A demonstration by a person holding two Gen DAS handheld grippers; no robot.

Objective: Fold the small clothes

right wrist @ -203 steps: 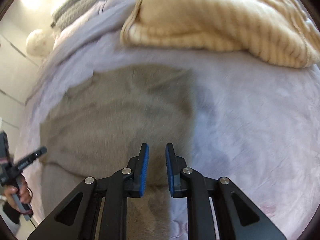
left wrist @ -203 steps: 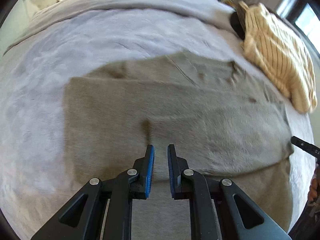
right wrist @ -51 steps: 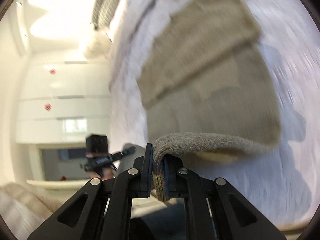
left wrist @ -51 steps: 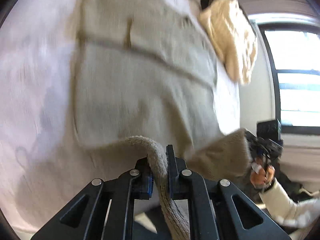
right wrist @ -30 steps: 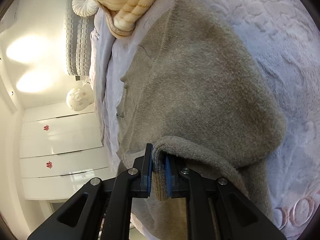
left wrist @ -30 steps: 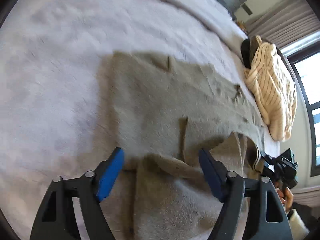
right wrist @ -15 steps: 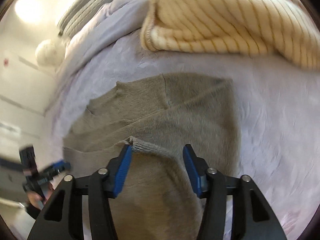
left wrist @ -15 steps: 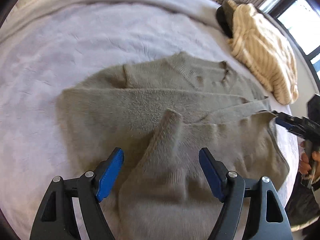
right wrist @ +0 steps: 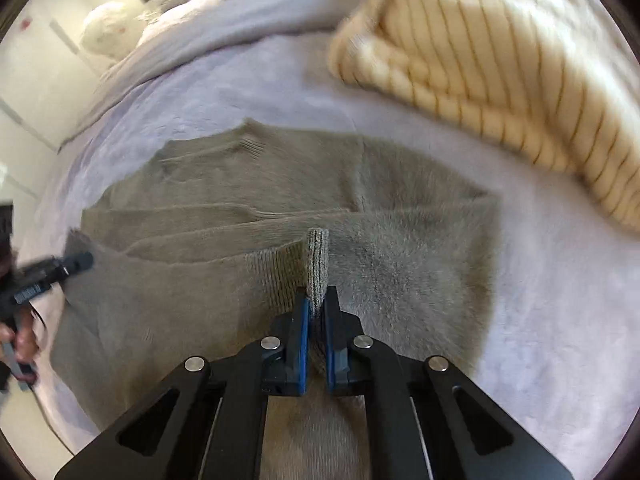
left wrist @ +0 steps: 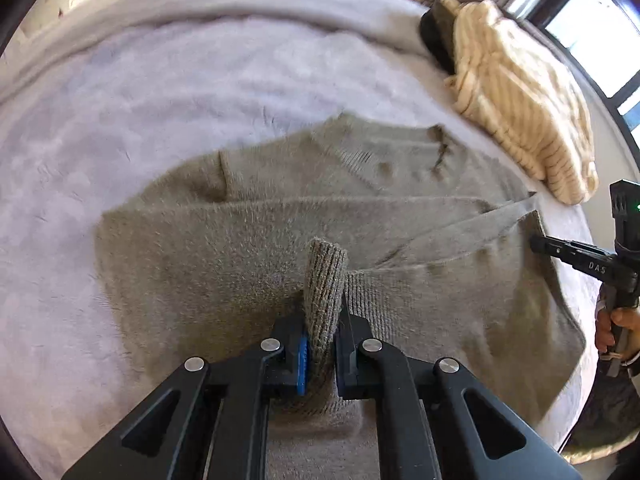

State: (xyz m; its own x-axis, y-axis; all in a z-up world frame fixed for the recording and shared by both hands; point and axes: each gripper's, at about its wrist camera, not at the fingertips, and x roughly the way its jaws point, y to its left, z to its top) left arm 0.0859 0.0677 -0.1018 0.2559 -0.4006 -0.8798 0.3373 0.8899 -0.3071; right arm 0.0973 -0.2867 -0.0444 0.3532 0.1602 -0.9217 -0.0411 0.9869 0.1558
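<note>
A grey-brown knitted sweater (left wrist: 240,240) lies flat on the bed with its lower part folded up over the body. My left gripper (left wrist: 322,320) is closing tight on an upright fold of the ribbed hem (left wrist: 325,280), and its pads press on the knit. My right gripper (right wrist: 316,304) likewise closes on a pinched ridge of ribbed hem (right wrist: 318,264) at the sweater's (right wrist: 400,248) other side. Each view shows the other gripper at the sweater's edge: the right gripper (left wrist: 560,250) and the left gripper (right wrist: 60,268).
The bed's pale lilac plush cover (left wrist: 160,92) surrounds the sweater. A cream striped knit (left wrist: 520,100) lies heaped at the far right over a dark object (left wrist: 434,36). A person's hand (left wrist: 616,328) holds the right gripper's handle. A round white pillow (right wrist: 106,28) sits far back.
Both grippers stood open over the sweater half a second ago and have shut on folds of its ribbed hem. Both views have rolled level.
</note>
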